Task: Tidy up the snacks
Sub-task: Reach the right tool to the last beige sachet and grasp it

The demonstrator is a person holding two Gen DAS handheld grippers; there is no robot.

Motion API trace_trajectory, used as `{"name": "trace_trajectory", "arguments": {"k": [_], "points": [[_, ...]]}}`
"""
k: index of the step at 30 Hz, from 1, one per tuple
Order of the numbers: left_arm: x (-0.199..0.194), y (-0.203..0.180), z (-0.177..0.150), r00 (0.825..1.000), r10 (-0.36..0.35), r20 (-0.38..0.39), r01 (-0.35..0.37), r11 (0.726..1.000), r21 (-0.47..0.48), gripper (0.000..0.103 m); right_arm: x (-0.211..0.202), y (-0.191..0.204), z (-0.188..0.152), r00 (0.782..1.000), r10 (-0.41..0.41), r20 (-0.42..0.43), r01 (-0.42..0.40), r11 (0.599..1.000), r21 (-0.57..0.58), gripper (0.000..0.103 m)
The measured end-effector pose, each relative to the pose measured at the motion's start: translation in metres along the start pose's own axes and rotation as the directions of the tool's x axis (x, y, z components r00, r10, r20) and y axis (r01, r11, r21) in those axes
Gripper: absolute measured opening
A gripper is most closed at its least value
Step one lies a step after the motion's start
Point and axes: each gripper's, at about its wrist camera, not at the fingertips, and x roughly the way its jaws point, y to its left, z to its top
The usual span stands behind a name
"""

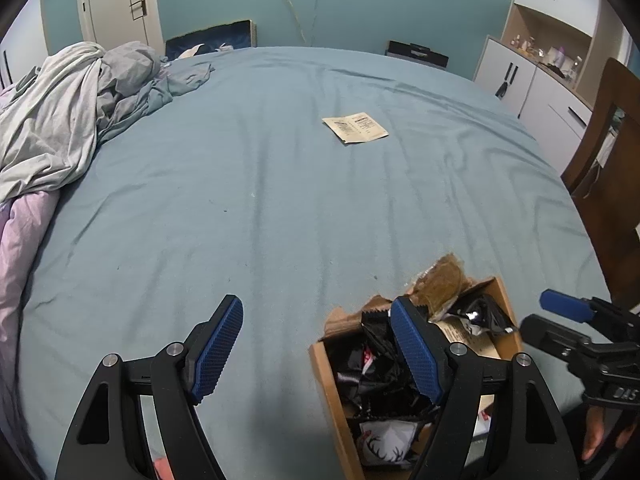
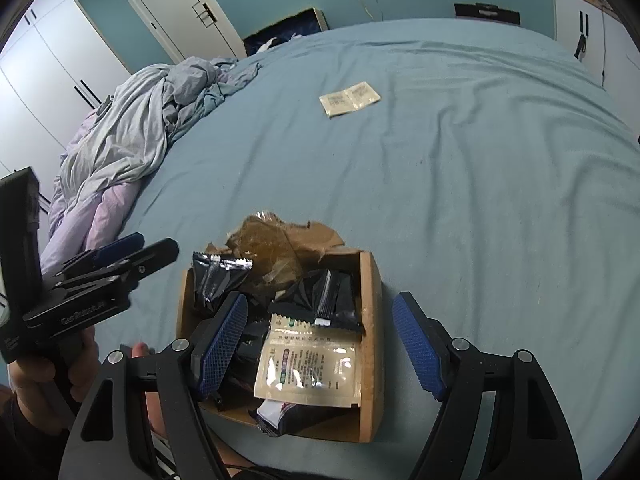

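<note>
A brown cardboard box [image 2: 370, 344] sits on the blue bed near the front edge, filled with black snack packets [image 2: 334, 298] and a beige printed sachet [image 2: 306, 368]. It also shows in the left wrist view [image 1: 326, 384]. A lone beige sachet pair [image 1: 355, 127] lies flat further up the bed, also in the right wrist view [image 2: 349, 98]. My left gripper [image 1: 316, 350] is open and empty, just left of the box. My right gripper [image 2: 320, 350] is open and empty, hovering over the box.
A pile of grey and lilac bedding [image 1: 60, 120] lies at the bed's left side. A wooden chair [image 1: 608, 176] stands at the right edge. White cabinets [image 1: 532, 80] and a door [image 2: 180, 12] line the walls.
</note>
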Motion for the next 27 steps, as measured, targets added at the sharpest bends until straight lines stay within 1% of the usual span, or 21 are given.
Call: {"name": "trace_trajectory", "arguments": {"k": [3, 4, 7, 9, 10, 12, 13, 14, 16, 18, 19, 20, 21, 22, 24, 26, 27], "points": [[0.005, 0.000, 0.003, 1.000, -0.002, -0.006, 0.002, 1.000, -0.004, 0.077, -0.003, -0.003, 0.005, 1.000, 0.005, 0.021, -0.004, 1.000, -0.013, 0.075], [0.006, 0.000, 0.005, 1.000, -0.004, -0.008, 0.004, 1.000, -0.004, 0.077, -0.003, -0.004, 0.010, 1.000, 0.020, 0.006, -0.020, 1.000, -0.011, 0.075], [0.007, 0.000, 0.009, 1.000, -0.020, -0.007, 0.020, 1.000, -0.009, 0.077, -0.004, -0.007, 0.026, 0.992, 0.103, -0.076, -0.100, 0.994, 0.035, 0.075], [0.007, 0.003, 0.011, 1.000, -0.026, -0.005, 0.026, 0.999, -0.019, 0.077, -0.008, -0.005, 0.043, 0.981, 0.168, -0.098, -0.163, 0.985, 0.052, 0.075], [0.007, 0.005, 0.012, 1.000, -0.030, -0.007, 0.030, 0.999, -0.029, 0.077, -0.012, -0.001, 0.056, 0.978, 0.185, -0.098, -0.182, 0.983, 0.040, 0.075], [0.009, 0.011, 0.016, 0.999, -0.049, -0.011, 0.048, 0.997, -0.057, 0.077, -0.016, 0.010, 0.085, 0.979, 0.185, -0.090, -0.186, 0.982, -0.007, 0.075], [0.010, 0.014, 0.017, 0.998, -0.055, -0.013, 0.054, 0.996, -0.070, 0.077, -0.015, 0.017, 0.104, 0.980, 0.181, -0.085, -0.184, 0.982, -0.030, 0.081], [0.012, 0.018, 0.019, 0.998, -0.060, -0.015, 0.059, 0.994, -0.088, 0.077, -0.012, 0.022, 0.124, 0.980, 0.178, -0.083, -0.182, 0.982, -0.044, 0.088], [0.015, 0.026, 0.020, 0.998, -0.060, -0.017, 0.057, 0.991, -0.118, 0.077, 0.005, 0.026, 0.159, 0.983, 0.165, -0.085, -0.170, 0.984, -0.054, 0.094], [0.021, 0.032, 0.021, 0.998, -0.053, -0.030, 0.049, 0.988, -0.145, 0.077, 0.036, 0.026, 0.192, 0.983, 0.137, -0.118, -0.144, 0.988, -0.051, 0.094], [0.024, 0.035, 0.022, 0.998, -0.054, -0.039, 0.047, 0.986, -0.160, 0.077, 0.061, 0.025, 0.209, 0.982, 0.110, -0.156, -0.118, 0.992, -0.041, 0.094], [0.027, 0.038, 0.022, 0.997, -0.060, -0.049, 0.051, 0.983, -0.176, 0.077, 0.082, 0.024, 0.223, 0.981, 0.066, -0.183, -0.074, 0.997, -0.038, 0.094], [0.030, 0.043, 0.022, 0.996, -0.072, -0.060, 0.059, 0.978, -0.201, 0.077, 0.106, 0.022, 0.237, 0.978, 0.003, -0.209, -0.014, 0.999, -0.050, 0.094], [0.033, 0.045, 0.023, 0.995, -0.080, -0.066, 0.064, 0.974, -0.216, 0.077, 0.133, 0.020, 0.251, 0.970, -0.066, -0.234, 0.048, 0.995, -0.082, 0.094], [0.036, 0.050, 0.025, 0.993, -0.098, -0.072, 0.078, 0.967, -0.242, 0.077, 0.183, 0.015, 0.270, 0.950, -0.195, -0.244, 0.160, 0.975, -0.153, 0.094], [0.038, 0.053, 0.027, 0.992, -0.104, -0.066, 0.084, 0.963, -0.255, 0.077, 0.223, 0.011, 0.279, 0.927, -0.279, -0.251, 0.231, 0.952, -0.202, 0.094], [0.038, 0.053, 0.028, 0.993, -0.103, -0.065, 0.084, 0.963, -0.256, 0.077, 0.245, 0.008, 0.281, 0.917, -0.307, -0.253, 0.256, 0.943, -0.214, 0.094]]}}
